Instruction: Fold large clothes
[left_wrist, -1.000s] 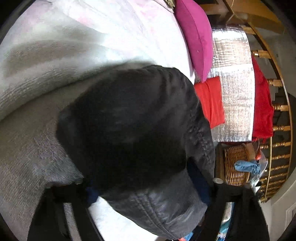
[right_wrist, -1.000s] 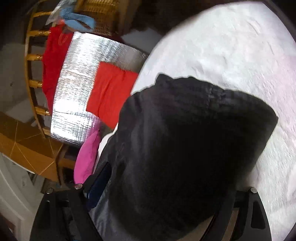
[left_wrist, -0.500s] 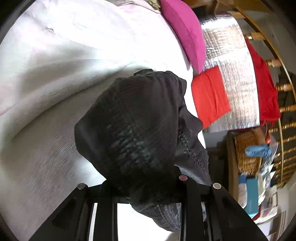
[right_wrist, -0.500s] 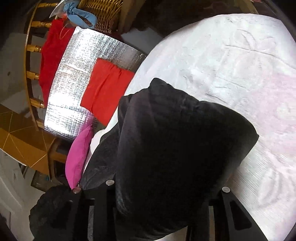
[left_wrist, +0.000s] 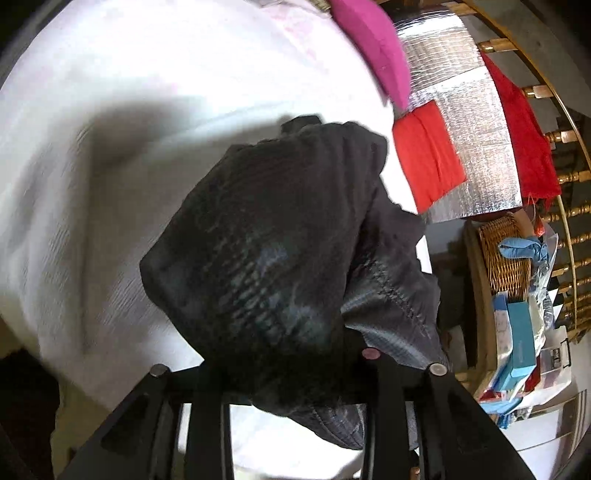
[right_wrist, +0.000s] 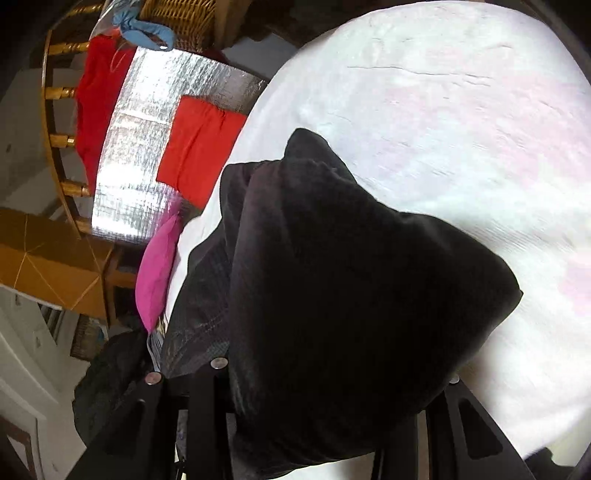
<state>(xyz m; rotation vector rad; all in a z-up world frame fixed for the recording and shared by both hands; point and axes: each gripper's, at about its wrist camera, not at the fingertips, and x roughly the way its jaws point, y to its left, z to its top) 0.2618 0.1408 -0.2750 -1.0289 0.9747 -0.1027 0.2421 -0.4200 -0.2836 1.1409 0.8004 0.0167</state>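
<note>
A large black garment (left_wrist: 266, 236) with a quilted grey lining hangs bunched over the white bedcover (left_wrist: 110, 184). My left gripper (left_wrist: 295, 369) has a thick fold of it packed between its fingers; the jaws are opening slightly, and the cloth still hangs from them. In the right wrist view the same black garment (right_wrist: 351, 277) fills the middle. My right gripper (right_wrist: 314, 387) is shut on another fold, and the cloth hides its fingertips. The bedcover (right_wrist: 461, 129) lies beneath.
A pink pillow (left_wrist: 373, 48) lies at the bed's edge. Beside the bed a folded red cloth (left_wrist: 428, 158) rests on a silver mat (left_wrist: 476, 122). Another red garment (left_wrist: 524, 129) hangs on a wooden railing. A wicker basket (left_wrist: 506, 254) and boxes stand nearby.
Both grippers' jaws narrowed onto the black garment, which went from spread out to a gathered bundle. Both hands then travelled across the bed with it.
</note>
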